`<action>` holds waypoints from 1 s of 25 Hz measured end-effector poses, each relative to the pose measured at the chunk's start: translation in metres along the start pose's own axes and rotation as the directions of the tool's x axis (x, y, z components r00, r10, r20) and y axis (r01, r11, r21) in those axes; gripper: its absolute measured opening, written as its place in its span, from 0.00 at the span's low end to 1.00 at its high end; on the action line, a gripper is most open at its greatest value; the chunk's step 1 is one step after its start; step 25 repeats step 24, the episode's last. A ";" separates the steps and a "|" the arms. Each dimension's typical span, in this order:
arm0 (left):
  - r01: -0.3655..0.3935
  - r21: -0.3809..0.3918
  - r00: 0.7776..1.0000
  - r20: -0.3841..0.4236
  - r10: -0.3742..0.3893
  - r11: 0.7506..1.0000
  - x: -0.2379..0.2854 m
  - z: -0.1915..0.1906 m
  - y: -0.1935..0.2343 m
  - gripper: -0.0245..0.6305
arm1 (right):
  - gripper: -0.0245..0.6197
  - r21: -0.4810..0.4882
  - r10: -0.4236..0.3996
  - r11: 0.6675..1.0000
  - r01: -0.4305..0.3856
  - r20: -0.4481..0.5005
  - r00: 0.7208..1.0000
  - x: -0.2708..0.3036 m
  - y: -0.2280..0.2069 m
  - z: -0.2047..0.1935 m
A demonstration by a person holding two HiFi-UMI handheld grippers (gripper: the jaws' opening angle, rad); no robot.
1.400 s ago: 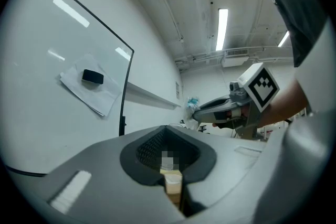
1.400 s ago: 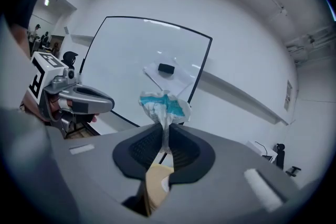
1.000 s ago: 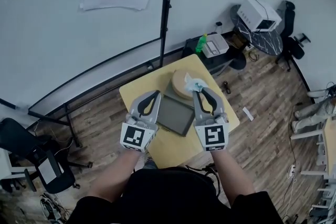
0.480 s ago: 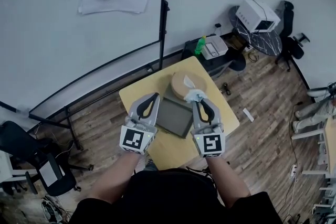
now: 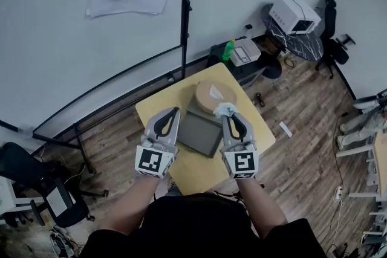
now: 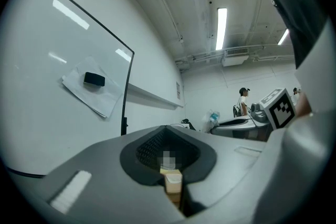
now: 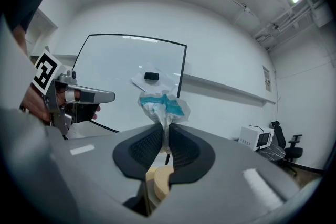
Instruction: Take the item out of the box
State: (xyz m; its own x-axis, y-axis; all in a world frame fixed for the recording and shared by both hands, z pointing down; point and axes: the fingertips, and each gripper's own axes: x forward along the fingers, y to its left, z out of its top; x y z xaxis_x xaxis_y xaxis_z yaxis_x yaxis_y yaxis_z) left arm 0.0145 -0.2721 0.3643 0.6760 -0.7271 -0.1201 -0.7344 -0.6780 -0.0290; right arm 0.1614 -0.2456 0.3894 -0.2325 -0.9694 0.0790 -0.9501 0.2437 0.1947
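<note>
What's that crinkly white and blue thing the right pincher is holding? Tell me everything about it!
It is a small crumpled packet, white with blue-green print, like thin wrapper. Its lower end is squeezed into a narrow neck between the jaws of the right gripper, which is shut on it; the puffy top sticks out past them. Nothing else touches it. In the head view it is held in the air over the yellow table, near the round tan container. What is inside cannot be seen.

Office-like room: whiteboard (image 5: pixel 72 69), swivel chair (image 5: pixel 337 51), wood floor (image 5: pixel 302 154)
</note>
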 end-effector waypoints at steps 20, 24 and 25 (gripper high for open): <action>0.013 0.000 1.000 -0.022 -0.013 1.000 -0.003 -0.006 0.003 0.04 | 0.11 -0.019 -0.005 1.000 0.005 -0.004 1.000 -0.006 0.000 0.000; 0.017 -0.008 1.000 -0.024 -0.018 1.000 -0.003 -0.009 0.001 0.04 | 0.11 -0.023 -0.014 1.000 0.014 -0.001 1.000 -0.009 -0.003 -0.001; 0.017 -0.008 1.000 -0.024 -0.018 1.000 -0.003 -0.009 0.001 0.04 | 0.11 -0.023 -0.014 1.000 0.014 -0.001 1.000 -0.009 -0.003 -0.001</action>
